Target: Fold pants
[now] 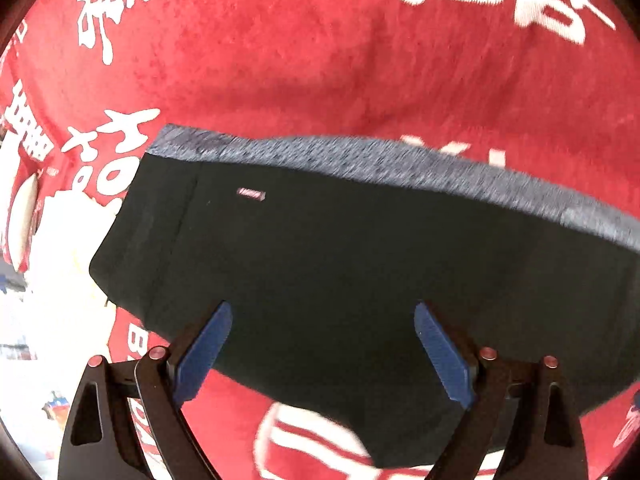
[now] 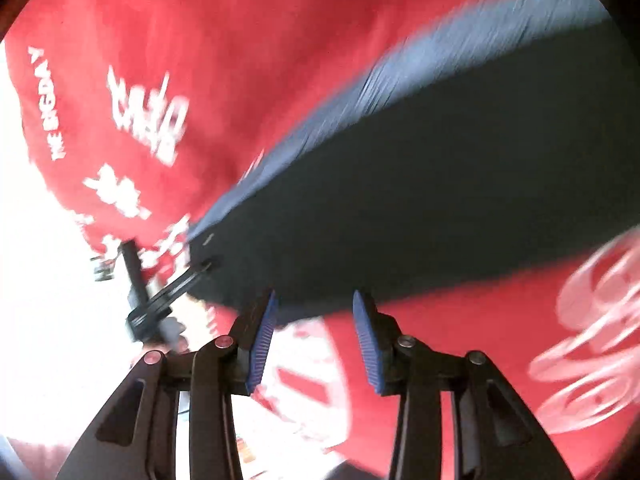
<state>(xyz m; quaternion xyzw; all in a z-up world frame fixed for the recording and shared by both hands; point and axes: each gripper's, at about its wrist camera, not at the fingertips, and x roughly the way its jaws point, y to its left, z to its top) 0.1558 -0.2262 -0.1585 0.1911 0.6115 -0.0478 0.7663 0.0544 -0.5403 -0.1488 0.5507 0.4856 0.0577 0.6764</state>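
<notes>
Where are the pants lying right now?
In the left wrist view the pants lie folded on the red blanket, grey waistband on the far edge, just beyond the open left claw.

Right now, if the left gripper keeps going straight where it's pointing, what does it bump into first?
Probably the black pants. The left gripper hangs open right above them, pointing at the dark cloth below the grey waistband.

We see both fisheye views bent hard at the edges, with dark corners. Daylight blows out to plain white along the left side of each. The left wrist view is fairly sharp, though the pants show slight smear at the grey waistband. The right wrist view is heavily motion-blurred, with the red cloth print streaked.
</notes>
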